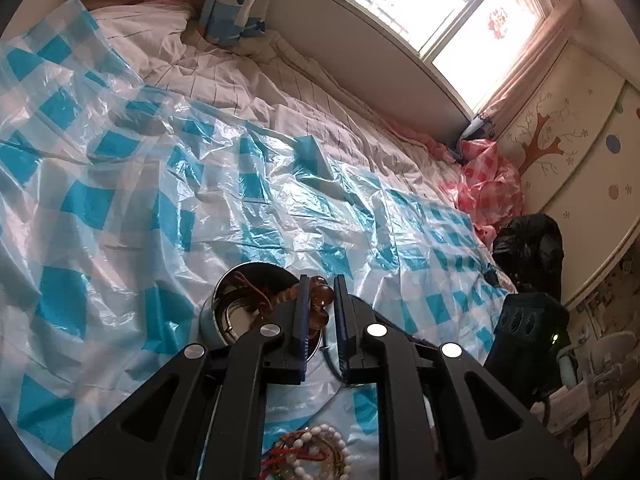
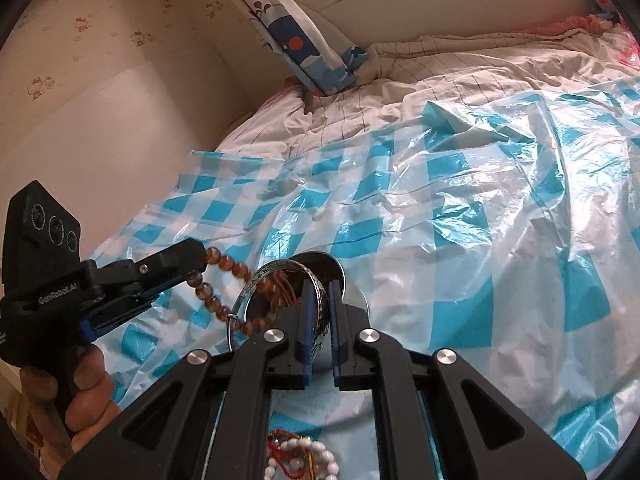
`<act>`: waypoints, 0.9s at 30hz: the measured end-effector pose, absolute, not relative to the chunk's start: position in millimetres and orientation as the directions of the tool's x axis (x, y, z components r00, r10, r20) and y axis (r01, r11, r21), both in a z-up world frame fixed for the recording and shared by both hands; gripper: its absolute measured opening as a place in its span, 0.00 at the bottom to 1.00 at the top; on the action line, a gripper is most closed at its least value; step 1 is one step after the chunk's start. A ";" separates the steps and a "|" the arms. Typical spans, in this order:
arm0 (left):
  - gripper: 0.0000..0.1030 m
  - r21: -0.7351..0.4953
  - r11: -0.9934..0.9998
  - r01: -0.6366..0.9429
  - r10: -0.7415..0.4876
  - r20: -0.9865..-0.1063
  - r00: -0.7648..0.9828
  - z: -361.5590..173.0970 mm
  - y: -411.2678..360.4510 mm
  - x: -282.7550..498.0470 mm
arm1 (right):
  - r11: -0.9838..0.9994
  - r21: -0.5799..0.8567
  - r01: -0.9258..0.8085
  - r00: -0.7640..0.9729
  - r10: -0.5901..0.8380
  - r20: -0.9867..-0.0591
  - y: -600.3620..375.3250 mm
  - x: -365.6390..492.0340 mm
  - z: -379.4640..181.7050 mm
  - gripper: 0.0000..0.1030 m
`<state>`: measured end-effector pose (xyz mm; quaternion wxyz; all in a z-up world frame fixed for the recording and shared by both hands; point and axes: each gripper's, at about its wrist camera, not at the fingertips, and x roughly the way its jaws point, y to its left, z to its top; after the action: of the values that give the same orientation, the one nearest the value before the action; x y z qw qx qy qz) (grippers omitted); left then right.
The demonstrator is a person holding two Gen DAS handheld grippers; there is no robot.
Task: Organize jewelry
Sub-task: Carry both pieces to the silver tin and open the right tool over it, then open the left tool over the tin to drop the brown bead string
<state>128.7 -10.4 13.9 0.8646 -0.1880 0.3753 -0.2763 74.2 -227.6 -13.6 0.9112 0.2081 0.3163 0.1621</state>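
Observation:
My left gripper is shut on an amber bead bracelet, held over the round metal tin; it shows in the right wrist view with the bracelet trailing toward the tin. My right gripper is shut on the tin's rim, tilting the tin. The tin holds red cord jewelry. A white bead bracelet with red cord lies below the grippers, also seen in the right wrist view.
A blue-and-white checked plastic sheet covers the bed. A pillow leans at the head. A pink checked bag and a black bag lie by the wardrobe. A wall stands on the left.

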 end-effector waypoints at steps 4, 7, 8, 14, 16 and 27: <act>0.10 -0.550 0.771 0.320 -0.622 -0.547 0.560 8.1 -15.5 135.4 | 0.866 0.469 -0.170 0.743 0.426 -0.517 -222.9 81.7 -15.2 0.08; 0.10 -0.558 0.774 0.299 -0.617 -0.556 0.557 2.6 -18.3 140.7 | 0.873 0.457 -0.172 0.741 0.420 -0.524 -219.3 85.6 -16.1 0.08; 0.10 -0.556 0.784 0.277 -0.601 -0.569 0.561 -0.3 -17.7 143.3 | 0.875 0.452 -0.172 0.740 0.418 -0.527 -218.6 87.0 -16.4 0.08; 0.11 -0.540 0.828 0.150 -0.519 -0.636 0.571 -15.8 -2.2 153.5 | 0.896 0.409 -0.171 0.723 0.396 -0.566 -206.4 101.3 -24.2 0.08; 0.11 -0.539 0.830 0.142 -0.512 -0.636 0.578 -16.2 2.4 153.4 | 0.900 0.400 -0.173 0.720 0.393 -0.573 -202.8 105.1 -26.7 0.08; 0.15 -0.527 0.841 0.123 -0.492 -0.650 0.579 -18.4 7.2 153.6 | 0.914 0.358 -0.190 0.703 0.382 -0.600 -188.6 118.6 -32.4 0.26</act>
<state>153.6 7.2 -18.4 0.8614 -0.2181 0.4227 -0.1783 118.6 -188.6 -32.4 0.9127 0.1358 0.3521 0.1567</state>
